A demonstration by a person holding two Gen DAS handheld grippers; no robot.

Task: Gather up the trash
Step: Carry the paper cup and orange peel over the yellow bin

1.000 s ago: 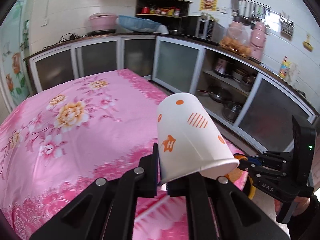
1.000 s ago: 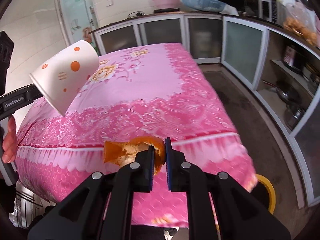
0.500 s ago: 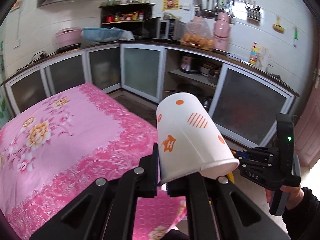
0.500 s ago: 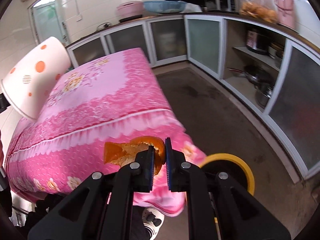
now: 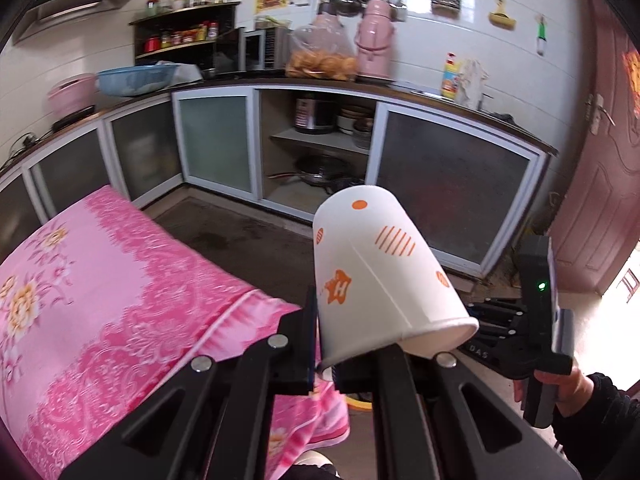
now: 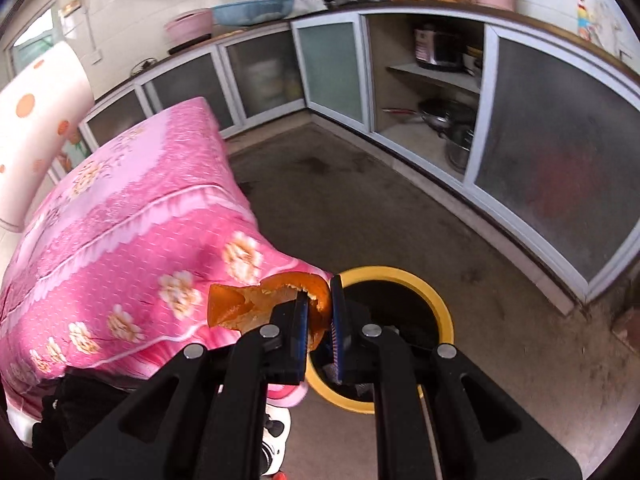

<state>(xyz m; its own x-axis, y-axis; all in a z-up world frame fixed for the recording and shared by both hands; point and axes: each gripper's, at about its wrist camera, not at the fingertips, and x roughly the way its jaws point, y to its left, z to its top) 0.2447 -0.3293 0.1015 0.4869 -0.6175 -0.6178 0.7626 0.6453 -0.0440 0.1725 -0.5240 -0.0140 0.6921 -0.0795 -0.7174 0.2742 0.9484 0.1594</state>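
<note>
My left gripper [image 5: 325, 364] is shut on the rim of a white paper cup [image 5: 372, 272] with orange dots and a star; the cup tilts with its base up and away from me. In the right wrist view that cup [image 6: 36, 120] shows at the far left. Orange peel [image 6: 260, 304] is pinched in my right gripper [image 6: 319, 320], which is shut on it and hangs over the near left edge of a yellow-rimmed bin [image 6: 420, 288] on the floor. The right gripper's body [image 5: 532, 328] and a hand show at the lower right of the left wrist view.
A table under a pink flowered cloth [image 6: 132, 216] [image 5: 100, 280] stands on the left, its corner beside the bin. Kitchen cabinets [image 6: 540, 160] line the back and right, with pots on open shelves. Dark bare floor [image 6: 360, 200] lies between. A red door [image 5: 600, 160] is at the right.
Both grippers have swung right, off the table toward the floor. The yellow-rimmed bin has come into full view under the right gripper. Both grips are unchanged.
</note>
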